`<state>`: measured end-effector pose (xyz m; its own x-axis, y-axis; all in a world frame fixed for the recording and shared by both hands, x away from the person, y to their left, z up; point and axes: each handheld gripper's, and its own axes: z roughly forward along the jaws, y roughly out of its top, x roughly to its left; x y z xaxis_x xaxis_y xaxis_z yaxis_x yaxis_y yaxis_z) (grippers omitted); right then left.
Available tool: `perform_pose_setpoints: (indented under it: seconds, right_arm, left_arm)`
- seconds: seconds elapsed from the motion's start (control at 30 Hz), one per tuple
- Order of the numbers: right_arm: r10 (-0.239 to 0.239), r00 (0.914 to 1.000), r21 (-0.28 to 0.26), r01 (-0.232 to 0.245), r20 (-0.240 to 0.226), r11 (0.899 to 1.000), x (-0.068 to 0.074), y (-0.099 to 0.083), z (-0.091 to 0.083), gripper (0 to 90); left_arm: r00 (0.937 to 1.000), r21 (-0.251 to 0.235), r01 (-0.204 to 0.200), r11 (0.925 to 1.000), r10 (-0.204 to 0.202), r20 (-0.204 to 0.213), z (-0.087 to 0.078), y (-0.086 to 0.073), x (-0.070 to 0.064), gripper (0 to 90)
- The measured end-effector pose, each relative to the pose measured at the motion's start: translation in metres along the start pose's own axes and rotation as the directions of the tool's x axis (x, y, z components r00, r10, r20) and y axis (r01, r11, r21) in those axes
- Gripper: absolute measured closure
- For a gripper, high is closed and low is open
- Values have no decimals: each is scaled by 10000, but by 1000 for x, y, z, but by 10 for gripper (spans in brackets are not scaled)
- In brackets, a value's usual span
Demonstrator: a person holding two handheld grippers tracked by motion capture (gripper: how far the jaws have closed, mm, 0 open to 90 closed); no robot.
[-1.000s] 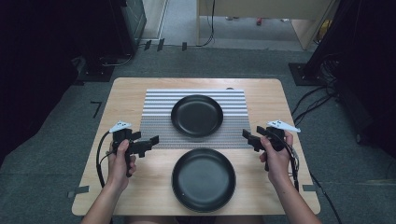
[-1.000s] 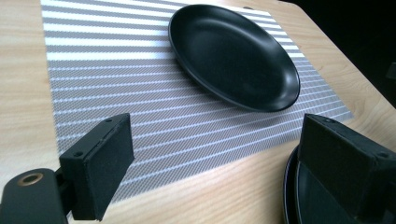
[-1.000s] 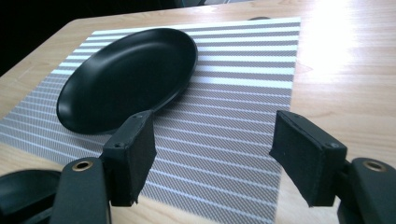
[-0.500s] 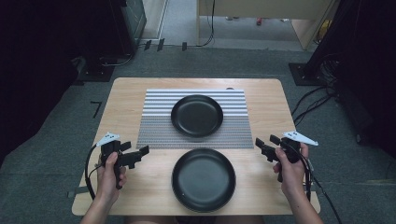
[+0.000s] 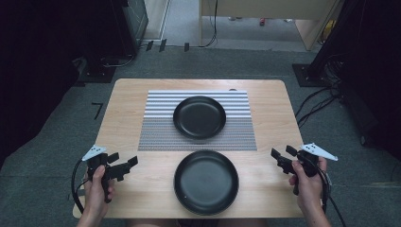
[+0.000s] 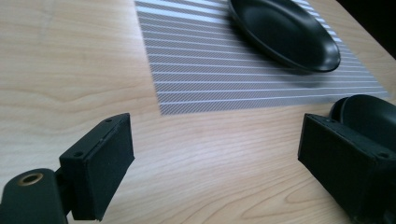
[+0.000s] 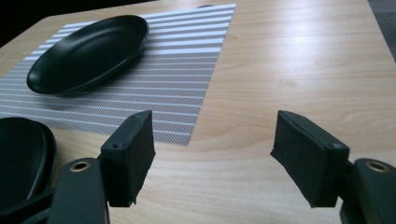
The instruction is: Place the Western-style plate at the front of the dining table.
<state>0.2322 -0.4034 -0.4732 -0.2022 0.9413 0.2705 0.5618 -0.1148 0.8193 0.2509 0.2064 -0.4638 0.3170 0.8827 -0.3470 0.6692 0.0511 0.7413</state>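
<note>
You hold the left tongs (image 5: 124, 166) over the tabletop (image 5: 127, 109) at about 8 o'clock from its centre, and the jaws are released, wide apart, with only bare wood between them in the left gripper view. Your left hand (image 5: 97, 187) grips the handle near the tabletop's near left corner. The right tongs (image 5: 282, 157) sit at about 4 o'clock, just at the right edge of the tabletop, also released, jaws well apart and empty; your right hand (image 5: 308, 182) holds them from below.

Between your two hands, at 6 o'clock, the near black plate (image 5: 205, 181) lies directly on the wood, close to the near edge. It is near both tongs but touches neither. In the left gripper view its rim shows behind the right jaw; in the right gripper view it shows behind the left jaw.

The far black plate (image 5: 199, 117) rests at the centre, on the striped placemat (image 5: 156, 123), slightly to the right side of the mat. The mat's near edge lies just beyond the near plate.

Nothing stands between either tongs and the plates. Around the tabletop you have grey carpet (image 5: 47, 156), cables (image 5: 314, 101) on the floor at 3 o'clock, and dark equipment (image 5: 113, 28) at 11 o'clock.
</note>
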Motion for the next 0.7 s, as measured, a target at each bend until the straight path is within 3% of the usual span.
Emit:
perform_pose_setpoints:
  seconds: [0.47, 0.7]
  right_arm:
    - [-26, 9984, 28, 25, 561, 10000, -25, -22, -23, 280]
    - [-37, 9967, 229, 19, 811, 9997, -35, -35, -31, 274]
  left_arm:
    - [9965, 36, 150, 9999, -147, -826, -15, -26, 24, 100]
    - [9902, 190, 91, 9998, -63, -1399, -23, -41, 39, 101]
